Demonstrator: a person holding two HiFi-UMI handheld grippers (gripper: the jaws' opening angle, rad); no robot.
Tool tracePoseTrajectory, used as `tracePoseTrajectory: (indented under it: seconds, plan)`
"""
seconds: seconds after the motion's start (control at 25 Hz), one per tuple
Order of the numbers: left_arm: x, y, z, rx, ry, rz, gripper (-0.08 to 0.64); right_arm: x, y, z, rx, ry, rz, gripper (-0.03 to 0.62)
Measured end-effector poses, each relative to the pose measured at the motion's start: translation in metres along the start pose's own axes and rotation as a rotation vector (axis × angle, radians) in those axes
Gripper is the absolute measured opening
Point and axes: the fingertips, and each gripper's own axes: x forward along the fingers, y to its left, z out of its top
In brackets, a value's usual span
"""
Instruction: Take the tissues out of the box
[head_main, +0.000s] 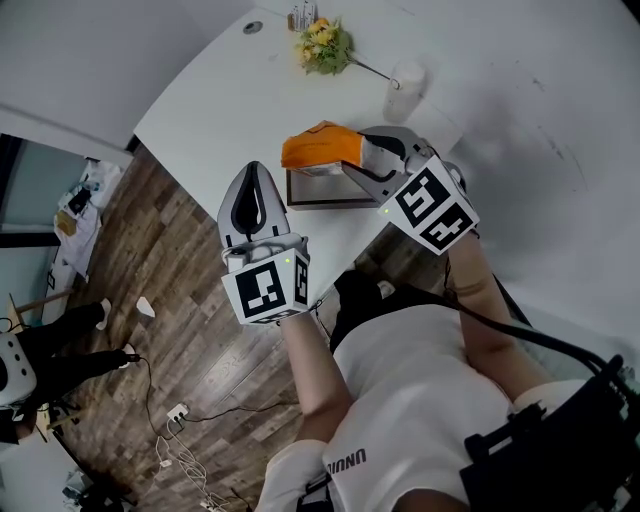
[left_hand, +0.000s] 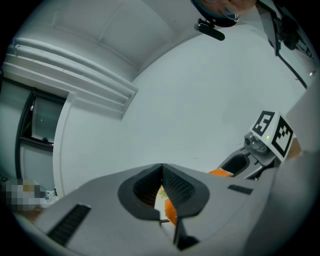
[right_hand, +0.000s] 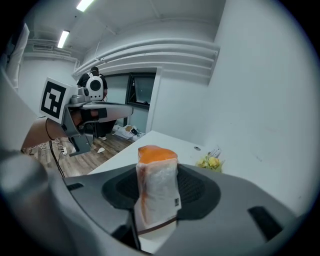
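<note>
An orange-and-white plastic pack of tissues (head_main: 318, 147) hangs just above the dark wooden box (head_main: 300, 203) on the white table (head_main: 200, 100). My right gripper (head_main: 348, 165) is shut on it from the right. In the right gripper view the tissue pack (right_hand: 156, 187) stands upright between the pads of the right gripper (right_hand: 157, 192), orange end up. My left gripper (head_main: 252, 175) hovers left of the box over the table's edge, its tips pointing at the table. In the left gripper view its fingertips meet, with nothing in the left gripper (left_hand: 161, 170).
A small bunch of yellow flowers (head_main: 323, 45) and a white cylinder (head_main: 403, 88) stand at the far side of the table. A round cable hole (head_main: 252, 27) lies further back. Wooden floor with cables (head_main: 180, 440) runs left of the table edge.
</note>
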Motion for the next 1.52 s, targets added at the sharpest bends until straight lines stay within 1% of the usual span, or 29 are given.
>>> tracePoseTrajectory:
  seconds: [0.2, 0.4, 0.72, 1.0, 1.2, 1.52]
  plan:
    - [0.0, -0.003, 0.001, 0.002, -0.005, -0.003, 0.014, -0.008, -0.005, 0.009, 0.009, -0.036, -0.003, 0.194]
    - [0.0, -0.004, 0.001, 0.005, -0.007, -0.003, 0.014, -0.014, -0.014, 0.017, 0.033, -0.08, -0.041, 0.193]
    - [0.001, -0.003, 0.005, 0.01, -0.015, -0.007, 0.014, -0.024, -0.019, 0.033, 0.058, -0.144, -0.056, 0.193]
    - [0.001, -0.004, 0.009, 0.023, -0.024, -0.02, 0.014, -0.031, -0.029, 0.045, 0.09, -0.205, -0.112, 0.193]
    - [0.001, -0.002, 0.012, 0.031, -0.027, -0.023, 0.014, -0.035, -0.033, 0.051, 0.093, -0.239, -0.137, 0.193]
    - [-0.004, -0.002, 0.012, 0.037, -0.031, -0.025, 0.014, -0.039, -0.031, 0.053, 0.104, -0.264, -0.15, 0.192]
